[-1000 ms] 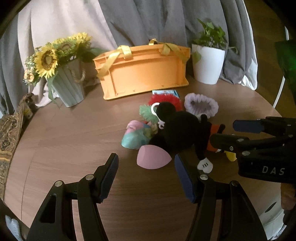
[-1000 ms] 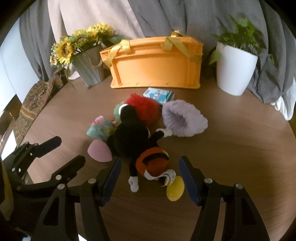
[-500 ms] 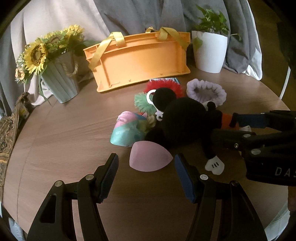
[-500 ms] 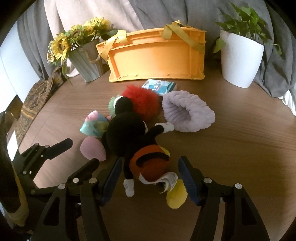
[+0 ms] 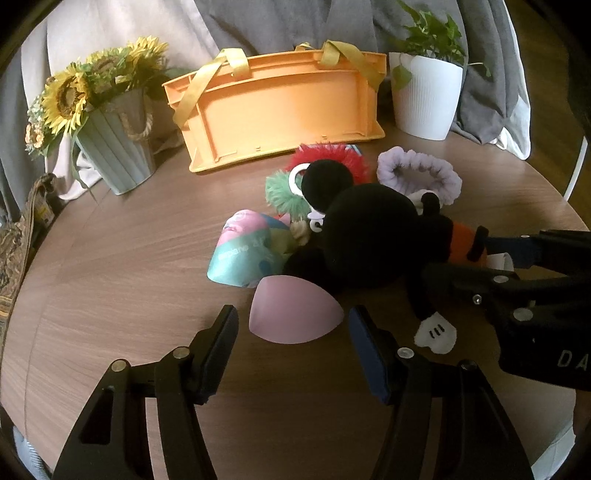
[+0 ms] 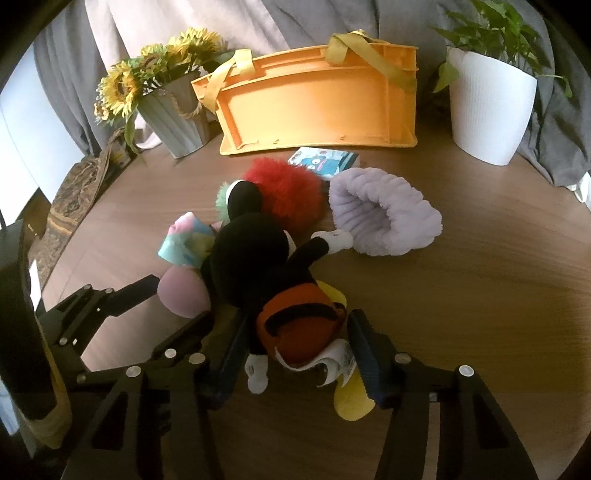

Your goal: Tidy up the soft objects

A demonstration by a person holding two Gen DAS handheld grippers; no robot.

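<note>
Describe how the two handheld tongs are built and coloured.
Both the left tongs and the right tongs are matte black, skeletal frames with open cut-outs and silver screw heads at the joints. Each finger ends in a flat, ribbed dark blue pad. White letters "DA", cut off by the picture edge, mark the right tool's body. No cables or sleeves are clearly visible.

Grey drapes [image 5: 295,26] — round wooden table [image 5: 122,280]

Black mouse plush [image 6: 258,266] atop soft-toy heap [image 5: 280,206]

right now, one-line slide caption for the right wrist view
Right gripper jaws closing around the mouse plush beside the orange bin.
</note>
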